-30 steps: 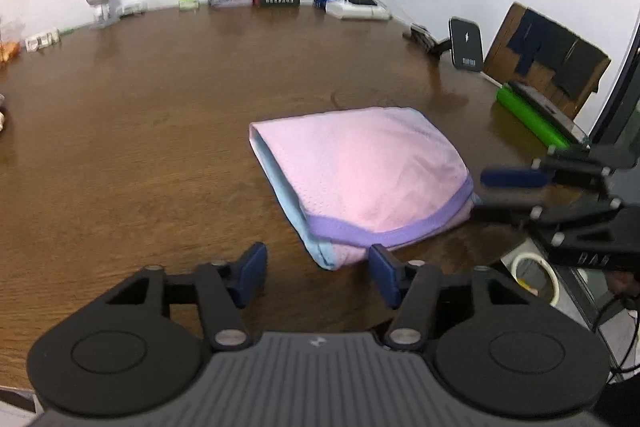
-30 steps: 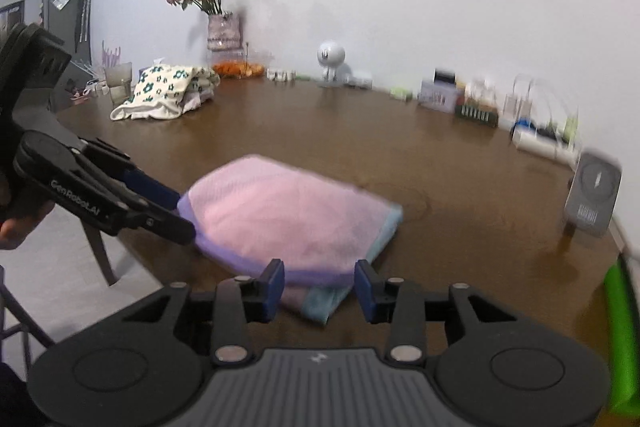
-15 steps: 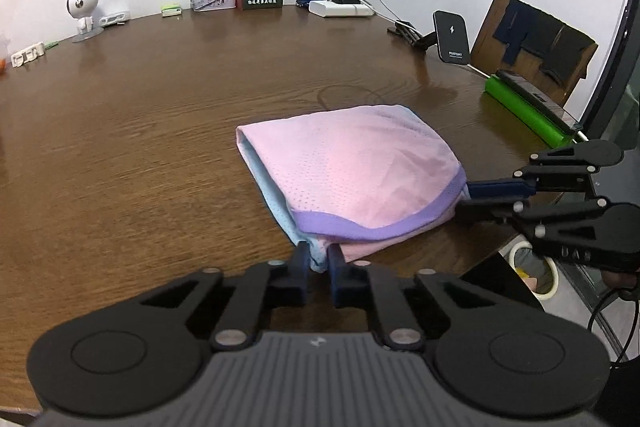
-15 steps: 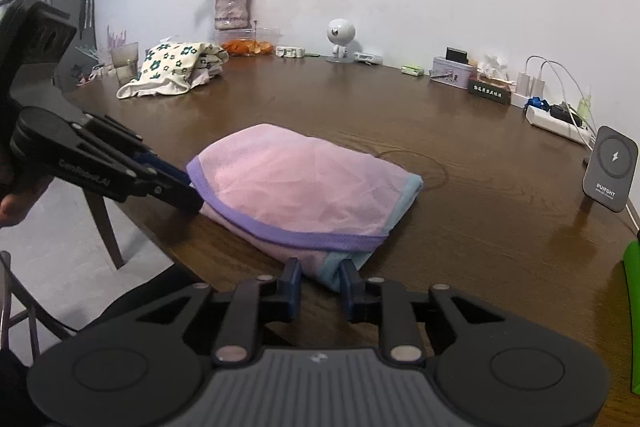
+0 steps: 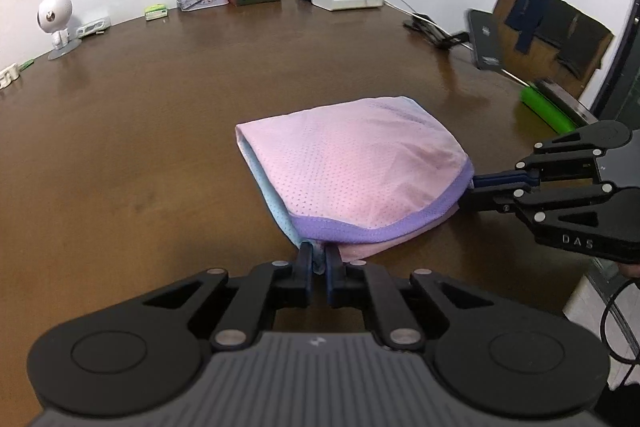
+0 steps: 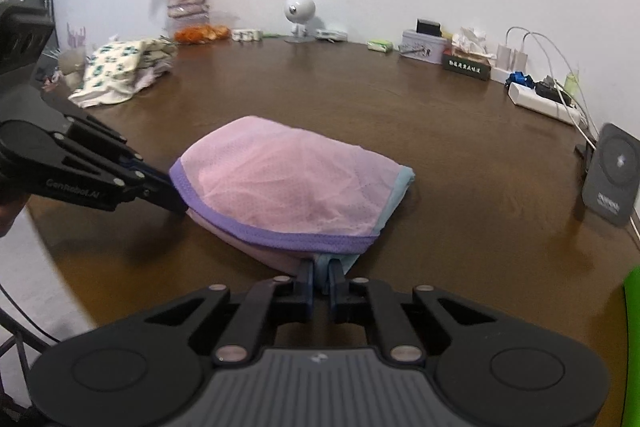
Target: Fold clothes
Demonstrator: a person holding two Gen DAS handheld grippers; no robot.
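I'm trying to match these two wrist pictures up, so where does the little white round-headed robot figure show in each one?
Left wrist: white robot figure, far left, at the table's back edge.
Right wrist: the figure, top centre, against the wall.
Shared landmark: pink garment, centre in both.

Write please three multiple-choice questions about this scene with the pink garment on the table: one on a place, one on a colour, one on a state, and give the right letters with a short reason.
1. Where does the floral cloth lie?
A. On the pink garment
B. At the far left part of the table, near the flower vase
C. Beside the green object

2. What colour is the band along the pink garment's edge?
A. Purple
B. Yellow
C. Black

3. How is the left gripper?
A. Wide open above the table
B. Shut on the pink garment
C. Out of view

Answers:
1 B: the floral cloth sits on the table near the flower vase.
2 A: the pink garment has a purple hem.
3 B: the left gripper pinches its corner; the right gripper does likewise.
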